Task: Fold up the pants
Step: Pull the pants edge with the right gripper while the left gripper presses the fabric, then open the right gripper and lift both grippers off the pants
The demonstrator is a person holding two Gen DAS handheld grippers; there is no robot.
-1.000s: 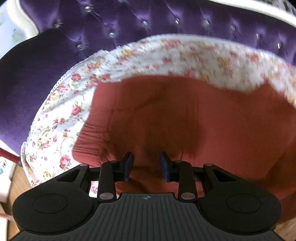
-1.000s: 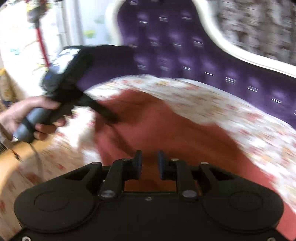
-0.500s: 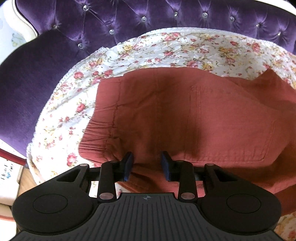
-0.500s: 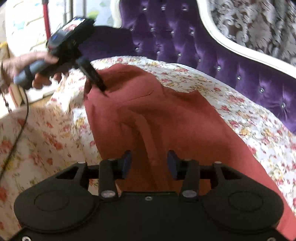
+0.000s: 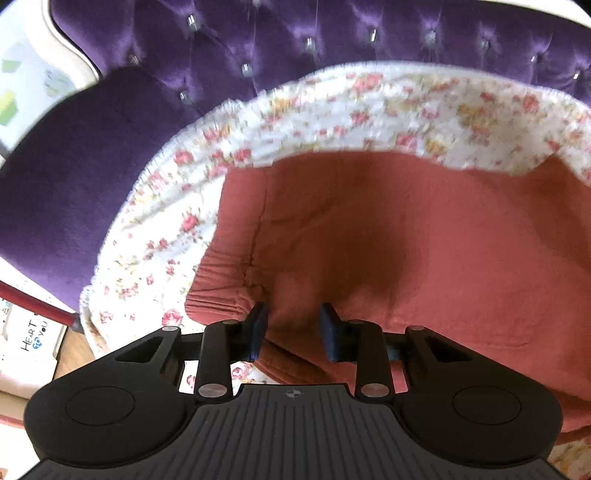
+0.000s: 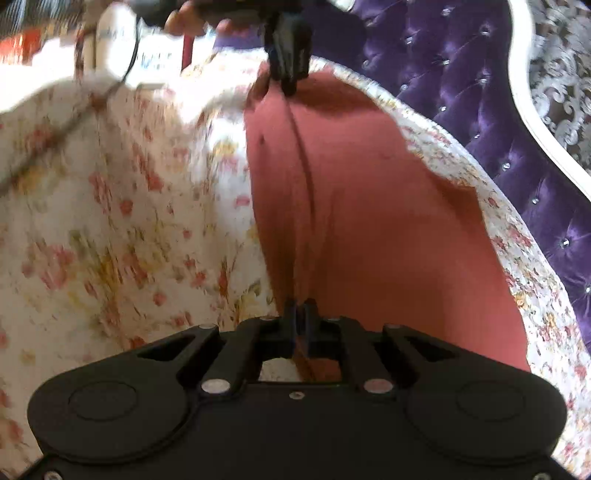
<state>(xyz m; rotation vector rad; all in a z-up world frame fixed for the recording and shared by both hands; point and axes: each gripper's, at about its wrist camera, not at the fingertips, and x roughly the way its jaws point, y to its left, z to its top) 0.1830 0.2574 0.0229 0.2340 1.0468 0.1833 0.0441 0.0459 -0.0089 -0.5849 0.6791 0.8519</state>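
Rust-red pants lie on a floral cover over a purple tufted sofa. In the left wrist view my left gripper is open, its blue-padded fingers straddling the front edge of the pants near the gathered waistband. In the right wrist view my right gripper is shut on a fold of the pants. A long crease runs from it to my left gripper at the far end of the pants.
The purple sofa back and armrest bound the seat. A white box and a red rod stand on the wood floor at the left. The floral cover hangs over the seat's front.
My right gripper went from open to shut on a fold of the pants. The left gripper stayed open at the waistband edge and shifted slightly.
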